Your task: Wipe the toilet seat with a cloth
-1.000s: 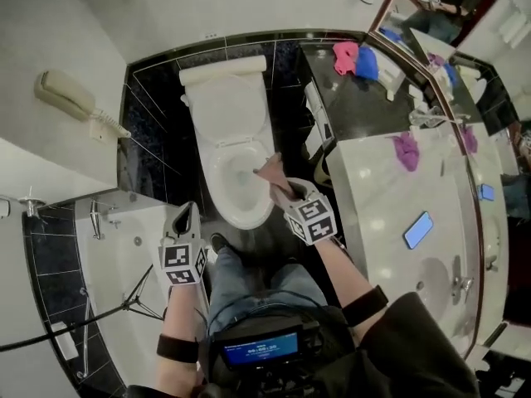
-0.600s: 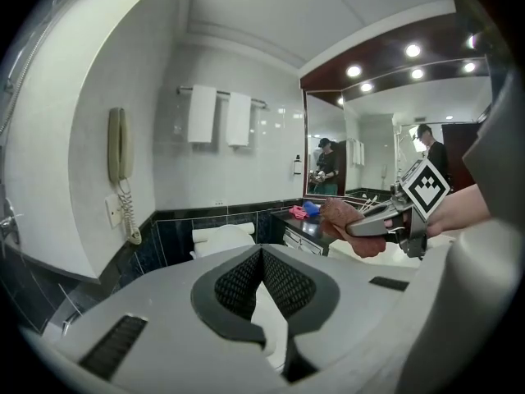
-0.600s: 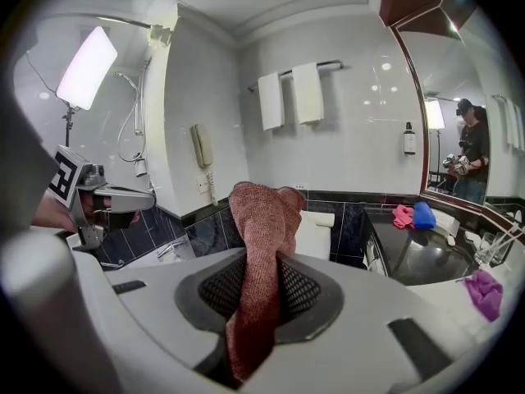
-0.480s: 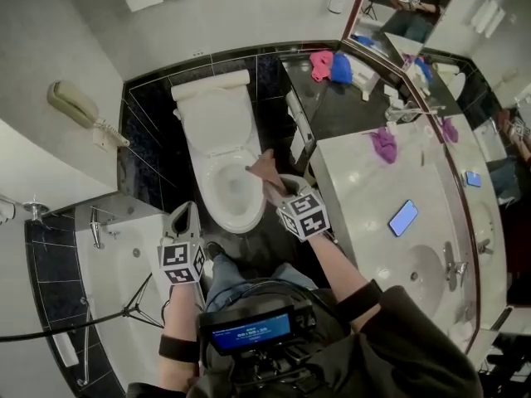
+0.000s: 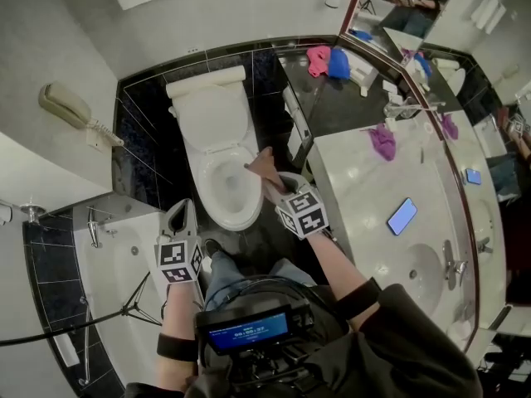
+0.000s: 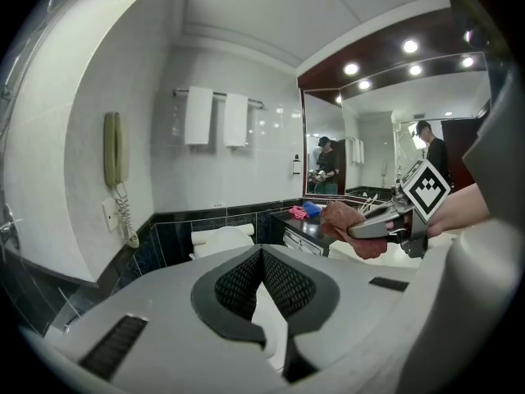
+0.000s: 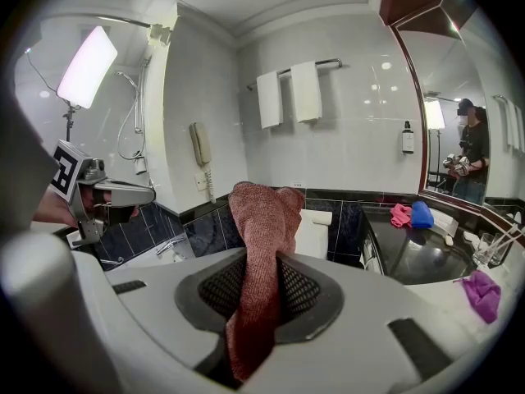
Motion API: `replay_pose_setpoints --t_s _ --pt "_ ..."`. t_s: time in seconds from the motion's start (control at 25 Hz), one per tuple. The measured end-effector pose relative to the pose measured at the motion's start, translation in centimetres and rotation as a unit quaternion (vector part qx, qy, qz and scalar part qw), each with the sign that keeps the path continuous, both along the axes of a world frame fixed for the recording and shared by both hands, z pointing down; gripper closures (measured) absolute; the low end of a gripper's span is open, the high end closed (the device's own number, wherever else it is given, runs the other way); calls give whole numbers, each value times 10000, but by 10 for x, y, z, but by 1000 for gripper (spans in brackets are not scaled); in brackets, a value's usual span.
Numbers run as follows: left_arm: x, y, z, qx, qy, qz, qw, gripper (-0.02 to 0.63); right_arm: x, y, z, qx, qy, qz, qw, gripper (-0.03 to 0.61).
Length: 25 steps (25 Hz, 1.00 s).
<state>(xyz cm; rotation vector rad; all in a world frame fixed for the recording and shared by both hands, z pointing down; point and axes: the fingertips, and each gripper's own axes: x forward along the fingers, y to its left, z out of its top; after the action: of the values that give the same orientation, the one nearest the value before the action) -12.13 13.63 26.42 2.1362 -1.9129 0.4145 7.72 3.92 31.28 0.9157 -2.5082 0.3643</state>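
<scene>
1. Your right gripper [image 5: 276, 182] is pinching the reddish cloth [image 5: 264, 165]. The right gripper view shows this best. There the cloth runs up between the two jaws and flops out past the tips.
2. Your left gripper [image 5: 183, 212] is pressed together with nothing in it. In the left gripper view its two dark pads [image 6: 242, 281] meet.
3. Only the head view shows the whole toilet seat [image 5: 205, 193]. It lies ahead of both grippers, a bit to the left of your right one. The cloth sits over the seat's right edge, just past your right gripper's tips.
4. The left gripper view shows your right gripper from the side, off to the right, with the cloth bunched at its tip. The right gripper view shows your left gripper off to the left, in front of the dark wall tiles.
5. Only the head view shows the phone with the blue screen [image 5: 402, 215]. It lies on the white counter [image 5: 365, 181] to the right of your right gripper.
6. Both gripper views show two white towels [image 7: 287, 93] hanging high up ahead. The head view cuts them off at the top.
7. In the right gripper view the cloth hides most of the toilet. In the left gripper view the gripper's own grey body hides the bowl.
8. You cannot tell from any view if the cloth touches the seat.
</scene>
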Motion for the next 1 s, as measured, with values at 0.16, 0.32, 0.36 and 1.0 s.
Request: replay_pose_setpoints --t_s 0.16,0.32,0.36,1.0 --pt "1 -7 3 -47 81 -26 10000 614 1 -8 6 -44 25 -7 10000 469" --pt "11 -22 8 -114 40 89 9999 614 10 -24 17 -51 102 86 9999 469" --pt "15 -27 10 -131 23 141 9998 614 13 -29 18 -61 119 134 9998 469" --pt "149 -144 24 -240 -375 1304 9905 614 156 -132 49 -165 774 1030 9915 467"
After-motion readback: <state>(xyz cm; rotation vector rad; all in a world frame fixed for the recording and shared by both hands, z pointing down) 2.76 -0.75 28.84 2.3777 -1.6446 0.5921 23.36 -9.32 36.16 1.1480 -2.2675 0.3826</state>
